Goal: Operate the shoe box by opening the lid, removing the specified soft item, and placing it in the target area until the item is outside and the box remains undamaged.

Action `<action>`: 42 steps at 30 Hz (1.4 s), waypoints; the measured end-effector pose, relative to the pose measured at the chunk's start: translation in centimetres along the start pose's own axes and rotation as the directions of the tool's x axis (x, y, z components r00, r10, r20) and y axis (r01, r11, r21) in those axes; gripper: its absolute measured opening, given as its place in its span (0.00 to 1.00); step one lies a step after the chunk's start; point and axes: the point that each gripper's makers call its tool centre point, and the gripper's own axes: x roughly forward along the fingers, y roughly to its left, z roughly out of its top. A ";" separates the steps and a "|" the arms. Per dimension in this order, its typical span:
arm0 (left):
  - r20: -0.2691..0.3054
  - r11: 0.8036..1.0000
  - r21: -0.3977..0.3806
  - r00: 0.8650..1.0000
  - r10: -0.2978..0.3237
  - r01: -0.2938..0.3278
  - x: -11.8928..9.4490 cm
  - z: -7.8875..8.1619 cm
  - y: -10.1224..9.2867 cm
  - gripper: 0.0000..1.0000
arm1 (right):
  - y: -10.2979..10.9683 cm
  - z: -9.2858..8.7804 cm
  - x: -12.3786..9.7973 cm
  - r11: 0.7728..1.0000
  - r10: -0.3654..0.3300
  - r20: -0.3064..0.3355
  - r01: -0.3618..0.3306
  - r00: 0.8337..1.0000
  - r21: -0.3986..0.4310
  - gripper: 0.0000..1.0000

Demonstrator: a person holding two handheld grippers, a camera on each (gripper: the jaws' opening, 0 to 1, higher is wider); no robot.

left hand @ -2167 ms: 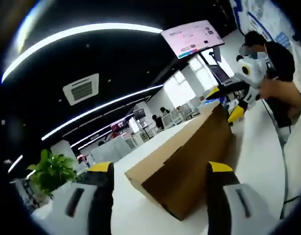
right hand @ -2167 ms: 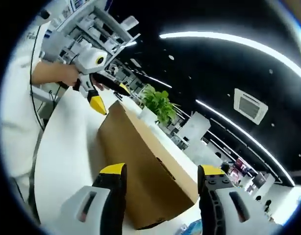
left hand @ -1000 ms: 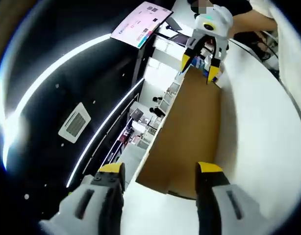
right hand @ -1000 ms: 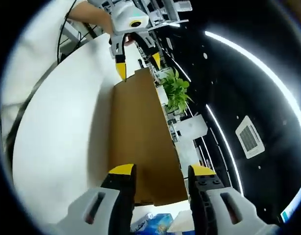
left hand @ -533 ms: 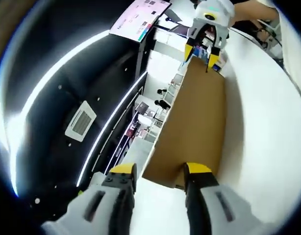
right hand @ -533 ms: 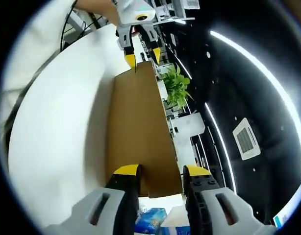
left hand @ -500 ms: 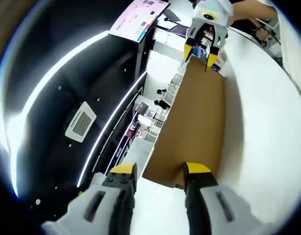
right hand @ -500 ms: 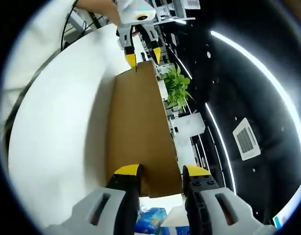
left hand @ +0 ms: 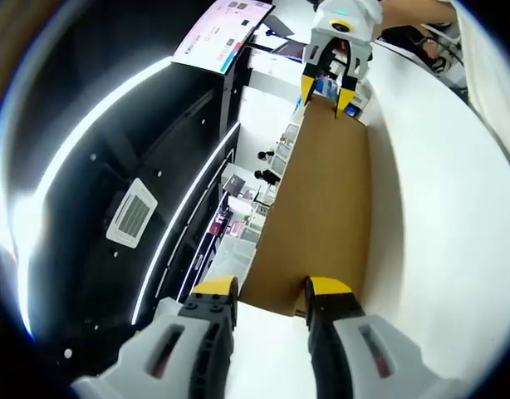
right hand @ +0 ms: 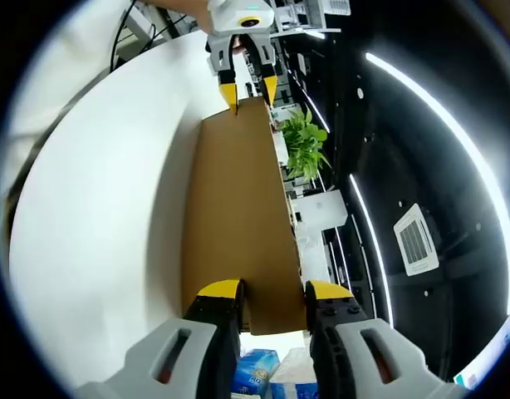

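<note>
Left gripper view has our left gripper (left hand: 272, 291) at the near end of the brown shoe box (left hand: 321, 208), jaws narrowed around the lid's edge; whether they actually pinch the cardboard we cannot tell. At the far end our right gripper (left hand: 326, 86) straddles the opposite edge, yellow tips either side of it. In the right gripper view the same pairing shows from the other end: the right gripper (right hand: 273, 291) flanks the near edge of the shoe box (right hand: 234, 216), and the left gripper (right hand: 248, 90) sits at the far end. We hold both ends, we judge, so the lid lifts level rather than twisting and creasing the box. It lies closed on the white table (right hand: 114, 183), so the soft item stays hidden inside. A potted plant (right hand: 305, 141) stands beyond the box's right side
</note>
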 end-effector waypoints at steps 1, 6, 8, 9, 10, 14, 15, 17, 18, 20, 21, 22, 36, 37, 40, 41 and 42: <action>-0.004 1.000 0.001 1.000 -0.002 0.002 0.0 -0.1 -0.1 0.33 | 0.1 0.0 0.0 1.000 0.001 0.001 -0.001 1.000 0.001 0.29; -0.014 1.000 0.020 1.000 -0.012 0.012 0.2 -0.5 -0.6 0.32 | 0.7 0.0 0.1 0.999 0.021 0.007 -0.022 1.000 0.030 0.29; -0.023 1.000 0.015 0.999 -0.022 0.022 0.3 -0.7 -0.8 0.32 | 1.1 0.1 0.1 0.997 0.037 0.025 -0.039 0.999 0.069 0.28; -0.025 1.000 0.011 0.999 -0.023 0.024 0.4 -0.8 -1.0 0.32 | 1.1 0.0 0.1 0.996 0.038 0.031 -0.040 0.999 0.084 0.28; -0.027 1.000 -0.001 0.999 -0.025 0.025 0.4 -0.8 -1.1 0.31 | 1.2 0.0 0.1 0.999 0.037 0.027 -0.038 0.999 0.037 0.28; -0.008 0.998 -0.052 0.999 -0.042 0.041 0.3 -0.8 -1.1 0.31 | 1.4 -0.1 0.3 0.998 0.036 0.005 -0.036 0.999 0.051 0.28; -0.001 0.994 -0.095 0.999 -0.048 0.048 0.3 -0.7 -1.2 0.31 | 1.3 -0.2 0.4 0.997 0.037 0.000 -0.037 0.999 0.062 0.27; 0.000 0.994 -0.100 0.999 -0.038 0.038 0.3 -0.6 -1.2 0.31 | 1.4 -0.2 0.4 0.999 0.034 -0.007 -0.034 0.999 0.039 0.27; 0.002 0.996 -0.087 0.999 -0.034 0.034 0.3 -0.7 -1.2 0.31 | 1.4 -0.2 0.4 0.999 0.035 -0.014 -0.035 0.999 0.041 0.27; 0.000 0.996 -0.082 0.999 -0.035 0.035 0.3 -0.6 -1.2 0.31 | 1.4 -0.2 0.4 0.999 0.040 -0.019 -0.039 0.999 0.034 0.27; 0.001 0.996 -0.087 0.999 -0.037 0.037 0.3 -0.6 -1.2 0.31 | 1.3 -0.2 0.4 0.998 0.045 -0.020 -0.044 0.999 0.036 0.27; 0.011 0.996 -0.077 0.999 -0.038 0.038 0.3 -0.7 -1.2 0.31 | 1.4 -0.2 0.4 0.995 0.065 -0.010 -0.064 0.998 0.078 0.28; 0.251 0.735 -0.646 0.967 -0.050 0.206 -0.6 2.4 0.9 0.54 | -0.4 2.4 -0.7 0.773 0.010 0.160 -0.109 0.987 0.625 0.37; 0.255 0.716 -0.668 0.966 -0.037 0.204 -0.7 2.4 1.2 0.56 | -0.6 2.6 -0.8 0.754 0.003 0.175 -0.117 0.985 0.647 0.37; 0.270 0.634 -0.746 0.963 0.006 0.205 -0.8 2.4 2.2 0.62 | -2.1 2.6 -1.2 0.641 -0.062 0.195 -0.110 0.979 0.759 0.41; 0.273 0.584 -0.785 0.962 0.023 0.208 -0.8 2.3 2.6 0.64 | -2.5 2.5 -1.2 0.605 -0.086 0.188 -0.099 0.978 0.790 0.46; 0.271 0.546 -0.811 0.962 0.033 0.209 -0.8 2.1 2.8 0.68 | -2.9 2.3 -1.2 0.546 -0.103 0.183 -0.098 0.978 0.832 0.52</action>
